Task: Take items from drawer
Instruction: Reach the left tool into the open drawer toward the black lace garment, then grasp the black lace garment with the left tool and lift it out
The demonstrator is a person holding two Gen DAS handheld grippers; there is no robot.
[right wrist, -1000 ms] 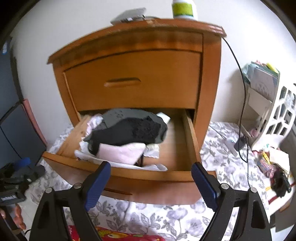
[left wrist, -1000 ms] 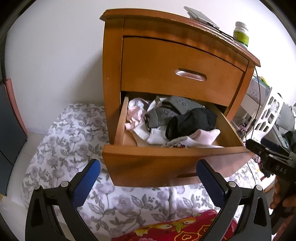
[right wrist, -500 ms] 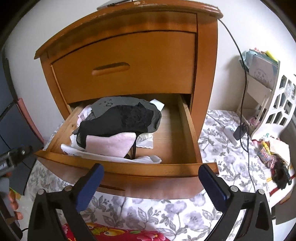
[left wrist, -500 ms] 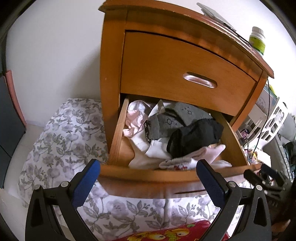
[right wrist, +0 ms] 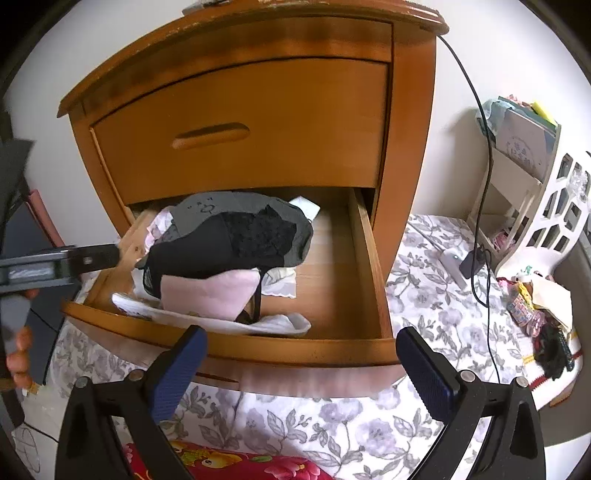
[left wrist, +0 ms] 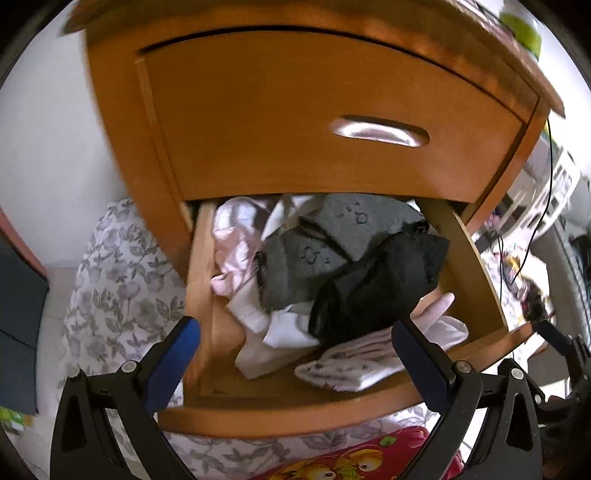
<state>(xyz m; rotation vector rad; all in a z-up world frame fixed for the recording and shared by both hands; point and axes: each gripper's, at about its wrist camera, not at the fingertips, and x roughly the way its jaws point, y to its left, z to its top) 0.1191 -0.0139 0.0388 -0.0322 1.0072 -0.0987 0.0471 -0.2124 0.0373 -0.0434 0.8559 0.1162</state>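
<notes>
The wooden nightstand's lower drawer is pulled out, holding a heap of clothes. A black lace garment lies on top, over grey socks, white and pink pieces, and a pale pink item. My left gripper hangs open over the drawer's near half, its fingers either side of the heap, touching nothing. My right gripper stands wide open just before the drawer front, nothing between its fingers. The left gripper's body shows at the left edge of the right wrist view.
The shut upper drawer overhangs the clothes. A green-labelled bottle stands on the nightstand top. A floral cloth covers the floor, a red patterned cloth lies nearest. A black cable hangs at right beside a white rack.
The left gripper has moved in toward the drawer and now hangs over its contents. The right gripper has opened a little wider and hardly shifted.
</notes>
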